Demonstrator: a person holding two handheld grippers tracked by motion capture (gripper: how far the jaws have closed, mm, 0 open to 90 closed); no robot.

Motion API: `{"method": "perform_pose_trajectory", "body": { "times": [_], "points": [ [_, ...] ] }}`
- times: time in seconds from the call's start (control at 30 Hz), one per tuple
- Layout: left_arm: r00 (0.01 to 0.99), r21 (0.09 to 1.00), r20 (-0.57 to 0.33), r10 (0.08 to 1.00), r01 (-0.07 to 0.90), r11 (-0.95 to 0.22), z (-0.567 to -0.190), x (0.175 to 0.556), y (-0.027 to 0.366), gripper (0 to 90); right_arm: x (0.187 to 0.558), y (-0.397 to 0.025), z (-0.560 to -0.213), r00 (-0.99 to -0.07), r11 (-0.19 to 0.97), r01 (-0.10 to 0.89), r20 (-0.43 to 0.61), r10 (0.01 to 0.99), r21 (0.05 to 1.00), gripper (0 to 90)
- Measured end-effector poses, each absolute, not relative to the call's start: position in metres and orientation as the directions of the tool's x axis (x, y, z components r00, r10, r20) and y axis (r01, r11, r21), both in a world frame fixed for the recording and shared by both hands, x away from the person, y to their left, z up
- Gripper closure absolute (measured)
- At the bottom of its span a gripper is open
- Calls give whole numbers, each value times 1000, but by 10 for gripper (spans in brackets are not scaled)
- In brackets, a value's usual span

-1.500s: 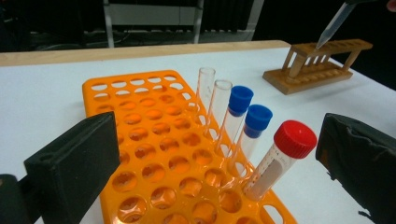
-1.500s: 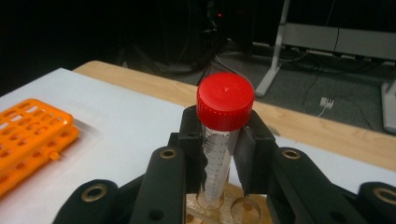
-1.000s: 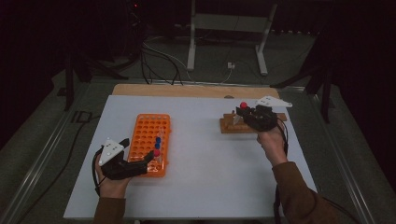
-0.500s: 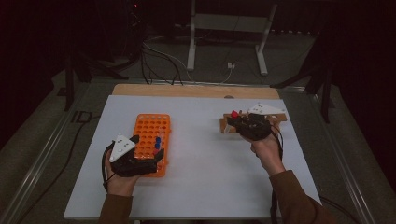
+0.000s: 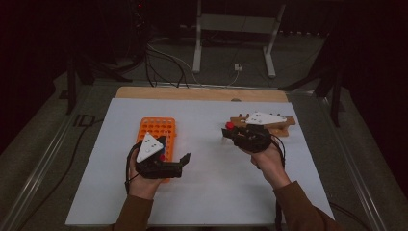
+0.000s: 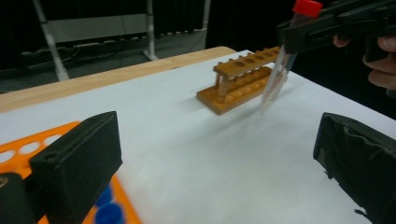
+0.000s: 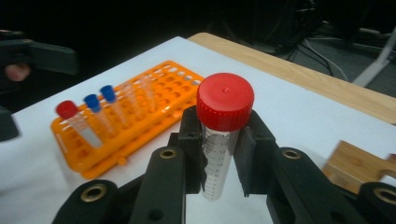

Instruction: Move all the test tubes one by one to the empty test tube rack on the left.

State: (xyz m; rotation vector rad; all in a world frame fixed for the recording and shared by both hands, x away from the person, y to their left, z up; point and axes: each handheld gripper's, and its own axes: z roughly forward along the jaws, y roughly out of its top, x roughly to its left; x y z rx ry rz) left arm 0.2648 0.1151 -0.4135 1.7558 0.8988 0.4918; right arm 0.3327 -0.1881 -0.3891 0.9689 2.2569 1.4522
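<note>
Right gripper clamped on a clear graduated tube with red screw cap, held upright above the white table. Left gripper jaws spread wide, empty. Orange rack holds one red-capped and two blue-capped tubes. Wooden rack farther back.

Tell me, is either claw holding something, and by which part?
The right claw holds a clear tube with a red cap, pinched on its upper body just under the cap. The left claw is open and holds nothing.
</note>
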Motion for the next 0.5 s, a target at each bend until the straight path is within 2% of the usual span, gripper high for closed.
{"method": "perform_pose_trajectory", "body": {
  "times": [0.4,0.5],
  "points": [
    [703,907,-48,710,328,-264,-414,270,76,76,322,-163,-393,-784,277,394,163,599,876,747],
    [707,898,-28,707,329,-293,-417,270,68,159,318,-156,-394,-801,291,384,159,577,876,746]
  ]
}}
